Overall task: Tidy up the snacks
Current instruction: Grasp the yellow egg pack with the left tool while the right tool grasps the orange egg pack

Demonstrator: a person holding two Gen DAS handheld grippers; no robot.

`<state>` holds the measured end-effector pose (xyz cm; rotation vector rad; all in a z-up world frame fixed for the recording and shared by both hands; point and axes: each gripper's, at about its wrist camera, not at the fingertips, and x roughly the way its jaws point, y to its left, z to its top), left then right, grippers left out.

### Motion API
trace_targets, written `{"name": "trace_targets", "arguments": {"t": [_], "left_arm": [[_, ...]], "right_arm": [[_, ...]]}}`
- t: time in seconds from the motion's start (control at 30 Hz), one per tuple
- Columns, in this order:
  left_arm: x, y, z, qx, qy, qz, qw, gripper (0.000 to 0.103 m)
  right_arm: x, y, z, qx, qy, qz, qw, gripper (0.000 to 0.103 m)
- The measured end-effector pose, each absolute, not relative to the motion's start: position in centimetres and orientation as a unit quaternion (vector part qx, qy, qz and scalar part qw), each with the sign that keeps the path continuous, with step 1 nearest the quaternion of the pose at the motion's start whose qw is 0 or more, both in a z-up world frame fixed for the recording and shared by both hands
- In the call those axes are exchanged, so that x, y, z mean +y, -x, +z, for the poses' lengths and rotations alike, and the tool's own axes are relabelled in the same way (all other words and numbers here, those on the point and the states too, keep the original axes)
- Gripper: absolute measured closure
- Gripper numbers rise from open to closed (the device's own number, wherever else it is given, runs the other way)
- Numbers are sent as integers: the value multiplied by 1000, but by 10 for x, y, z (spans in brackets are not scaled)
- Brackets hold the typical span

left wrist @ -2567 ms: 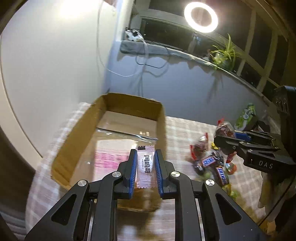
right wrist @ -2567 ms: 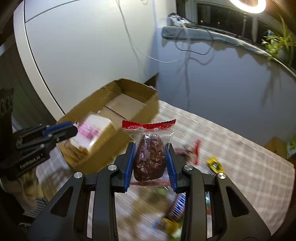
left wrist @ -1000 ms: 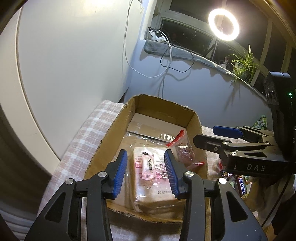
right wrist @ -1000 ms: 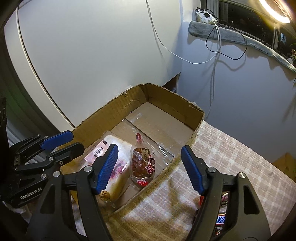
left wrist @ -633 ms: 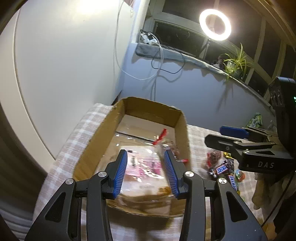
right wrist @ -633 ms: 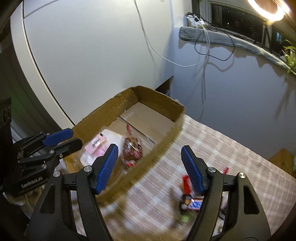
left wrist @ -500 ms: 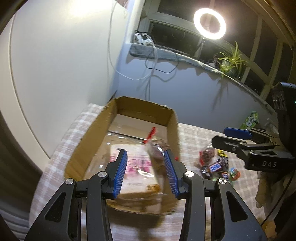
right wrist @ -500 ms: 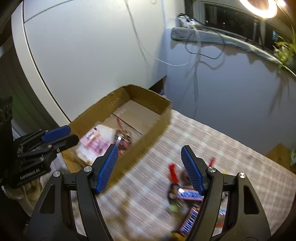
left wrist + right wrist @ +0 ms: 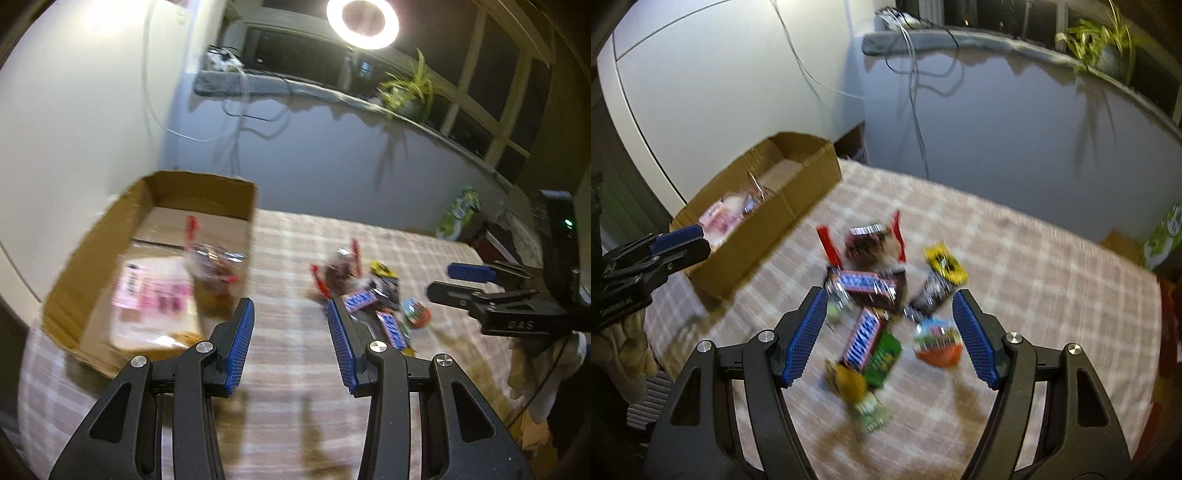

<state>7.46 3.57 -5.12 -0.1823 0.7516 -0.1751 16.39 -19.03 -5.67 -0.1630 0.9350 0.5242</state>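
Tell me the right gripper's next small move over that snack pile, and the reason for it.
Probably lower the right gripper onto the blue-labelled bar lying between its open fingers and close on it. Both grippers are empty, the cardboard box already holds two packets, and the loose snacks lie right below on the checked cloth.
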Motion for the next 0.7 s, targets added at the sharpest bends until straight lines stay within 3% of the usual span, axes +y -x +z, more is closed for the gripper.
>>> {"name": "trace_targets", "arguments": {"t": [0.47, 0.6, 0.7], "left_arm": [[-60, -71, -98, 431, 55, -173, 884, 63], [-73, -77, -108, 437, 43, -170, 882, 63], [-78, -78, -111, 442, 42, -171, 880, 63]], "right_arm": [[-228, -161, -104, 475, 82, 218, 849, 30], [-227, -168, -115, 482, 77, 221, 844, 39], [-225, -173, -119, 482, 77, 221, 844, 40]]}}
